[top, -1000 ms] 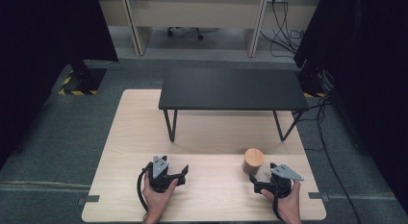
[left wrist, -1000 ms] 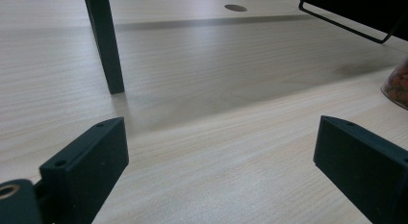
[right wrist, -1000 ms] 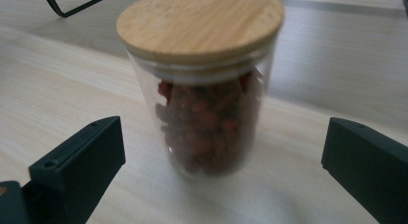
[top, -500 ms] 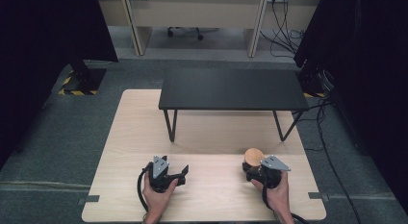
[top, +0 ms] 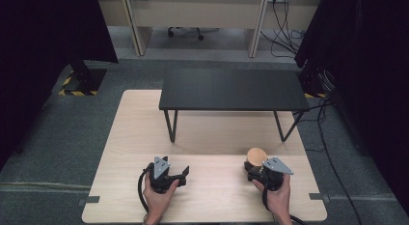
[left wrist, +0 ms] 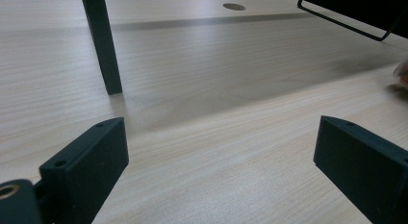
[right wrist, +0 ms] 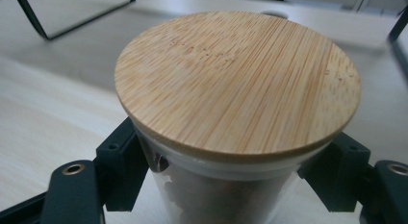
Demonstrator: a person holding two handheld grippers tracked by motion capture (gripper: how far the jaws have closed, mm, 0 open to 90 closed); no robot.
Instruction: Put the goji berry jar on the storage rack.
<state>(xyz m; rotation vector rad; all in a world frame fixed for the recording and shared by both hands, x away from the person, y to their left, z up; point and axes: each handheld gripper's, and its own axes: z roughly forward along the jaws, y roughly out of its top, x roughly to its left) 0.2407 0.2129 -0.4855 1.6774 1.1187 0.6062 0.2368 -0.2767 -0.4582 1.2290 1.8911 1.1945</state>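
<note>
While the left tool (top: pixel 179 173) is held open over the counter (top: pixel 212 133):
A lidded jar (right wrist: pixel 238 113) is clasped between the right tool's (top: pixel 254 168) jaws.

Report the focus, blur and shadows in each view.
High view: even light, dark curtains at both sides, a soft shadow under the black bench. Left gripper view: the tabletop is sharp mid-frame, a blurred shape at the right edge. Right gripper view: the bamboo lid shows crisp grain, the background is soft.
</note>
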